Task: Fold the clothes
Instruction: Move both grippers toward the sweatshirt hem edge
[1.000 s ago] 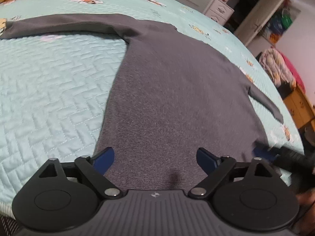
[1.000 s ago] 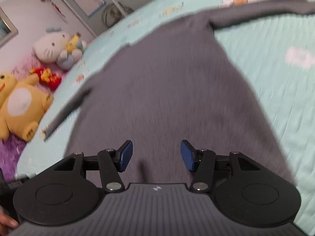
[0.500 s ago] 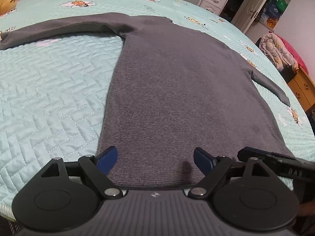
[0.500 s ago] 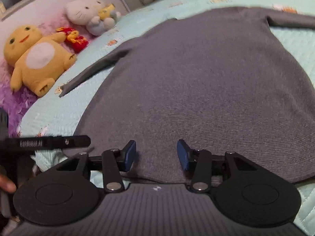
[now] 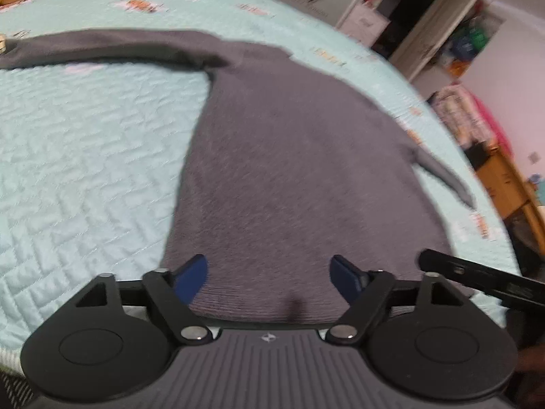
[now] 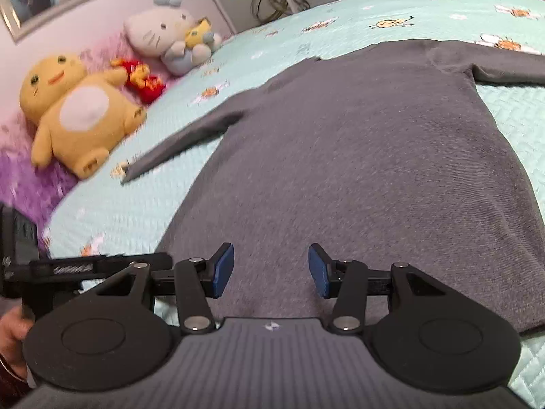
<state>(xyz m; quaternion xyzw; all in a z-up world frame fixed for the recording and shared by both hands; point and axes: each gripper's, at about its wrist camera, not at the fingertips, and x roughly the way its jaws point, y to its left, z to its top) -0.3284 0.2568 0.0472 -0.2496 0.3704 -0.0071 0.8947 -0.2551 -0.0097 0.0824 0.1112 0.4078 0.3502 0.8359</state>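
Since the earlier frames, your right claw (image 6: 270, 269) has lifted and rolled, so its view now takes in more of the far wall and the plush toys, and your left claw (image 5: 269, 277) has narrowed its gap while holding its place.

Left claw: the jaws are closing but stand well apart. They hang over the near hem of the grey sweater (image 5: 299, 170), close to its left corner. Fabric lies below the gap; neither pad presses on it, so nothing is held.

Sweater: it lies flat on the bed (image 5: 85, 156), hem toward you, body spread, one sleeve (image 5: 102, 49) stretched out to the left and the other sleeve (image 5: 442, 173) angled off to the right.

Right claw: the jaws stand about half apart over the hem on the other side of the sweater. It holds nothing.

Step in hand: judged from the layout, folding has not begun; you are lining both claws up at the hem for the first grasp.

Next move: lower each claw until one pad slides under the hem edge, close on the fabric, then lift evenly. Take both layers; a one-layer grip would likely skew the fold.
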